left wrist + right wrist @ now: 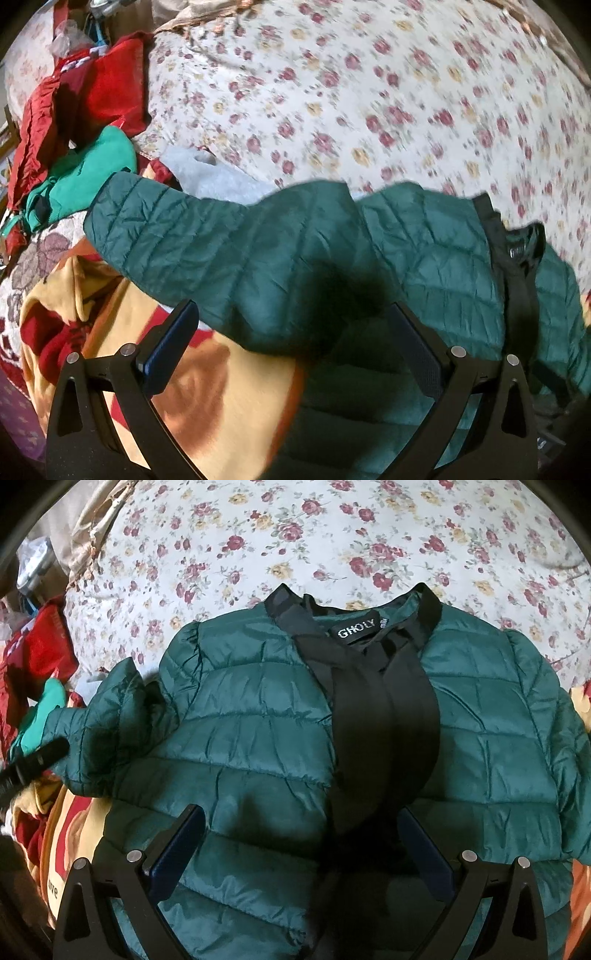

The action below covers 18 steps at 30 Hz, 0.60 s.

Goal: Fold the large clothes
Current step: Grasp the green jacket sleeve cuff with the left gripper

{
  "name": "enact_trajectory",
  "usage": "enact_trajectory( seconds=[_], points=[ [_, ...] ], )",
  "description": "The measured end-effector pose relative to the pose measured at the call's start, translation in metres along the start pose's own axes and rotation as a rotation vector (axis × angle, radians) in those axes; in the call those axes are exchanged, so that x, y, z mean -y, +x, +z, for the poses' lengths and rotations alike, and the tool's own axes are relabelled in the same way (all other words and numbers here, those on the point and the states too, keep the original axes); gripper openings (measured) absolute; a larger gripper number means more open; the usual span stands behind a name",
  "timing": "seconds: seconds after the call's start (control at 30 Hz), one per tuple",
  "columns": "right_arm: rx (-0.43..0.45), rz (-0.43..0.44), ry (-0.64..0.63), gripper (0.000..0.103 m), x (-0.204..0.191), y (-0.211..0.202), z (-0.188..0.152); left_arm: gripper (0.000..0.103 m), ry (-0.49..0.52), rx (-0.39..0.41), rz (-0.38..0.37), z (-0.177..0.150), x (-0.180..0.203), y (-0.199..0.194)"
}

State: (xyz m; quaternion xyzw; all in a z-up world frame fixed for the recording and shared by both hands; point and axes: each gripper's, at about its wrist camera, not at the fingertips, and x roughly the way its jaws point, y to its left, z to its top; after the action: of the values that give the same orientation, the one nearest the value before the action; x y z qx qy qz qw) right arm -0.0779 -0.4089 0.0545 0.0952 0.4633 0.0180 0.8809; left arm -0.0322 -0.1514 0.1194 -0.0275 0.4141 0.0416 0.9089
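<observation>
We are in a home, in a bedroom. We see a big bed with a flowery sheet (295,535) all over it. A puffy green jacket (240,738) lies on the bed. Red and green clothes (92,122) sit in a messy pile at its side.

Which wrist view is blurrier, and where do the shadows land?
Left wrist: motion blur smears the floral bedsheet; a dark shadow sits on the green puffer jacket above the open left gripper. Right wrist: sharp, the GHOLY label is readable; shadow darkens the jacket's lower edge near the open right gripper.
</observation>
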Motion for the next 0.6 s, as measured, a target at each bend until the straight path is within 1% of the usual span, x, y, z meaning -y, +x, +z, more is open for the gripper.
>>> enact_trajectory(
  seconds=[0.07, 0.17, 0.23, 0.3, 0.33, 0.43, 0.53, 0.57, 0.6],
  points=[
    [-0.002, 0.003, -0.001, 0.103, 0.000, 0.000, -0.001, 0.102, -0.027, -0.003, 0.001, 0.010, -0.015, 0.002],
    [-0.008, 0.014, 0.007, 0.103, 0.000, 0.000, -0.002, 0.102, -0.070, -0.055, 0.004, 0.027, -0.043, 0.017],
    [-0.012, 0.019, 0.010, 0.103, 0.000, 0.000, -0.003, 0.102, -0.096, -0.070, 0.029, 0.034, -0.061, 0.026],
    [-0.014, 0.021, 0.006, 0.103, -0.001, 0.001, -0.004, 0.102, -0.135, -0.079, 0.084, 0.043, -0.088, 0.036],
    [-0.016, 0.022, 0.003, 0.103, -0.002, 0.001, -0.005, 0.102, -0.147, -0.074, 0.097, 0.046, -0.098, 0.037],
    [-0.028, 0.022, -0.003, 0.103, -0.004, 0.005, -0.006, 0.102, -0.187, -0.055, 0.167, 0.057, -0.133, 0.046],
    [-0.043, 0.022, -0.006, 0.103, -0.007, 0.009, -0.007, 0.102, -0.203, -0.044, 0.229, 0.067, -0.166, 0.060],
    [-0.045, 0.020, -0.007, 0.103, -0.008, 0.009, -0.008, 0.102, -0.207, -0.045, 0.263, 0.070, -0.179, 0.068],
    [-0.045, 0.016, -0.009, 0.103, -0.009, 0.010, -0.008, 0.102, -0.206, -0.049, 0.281, 0.072, -0.186, 0.073]
  ],
)
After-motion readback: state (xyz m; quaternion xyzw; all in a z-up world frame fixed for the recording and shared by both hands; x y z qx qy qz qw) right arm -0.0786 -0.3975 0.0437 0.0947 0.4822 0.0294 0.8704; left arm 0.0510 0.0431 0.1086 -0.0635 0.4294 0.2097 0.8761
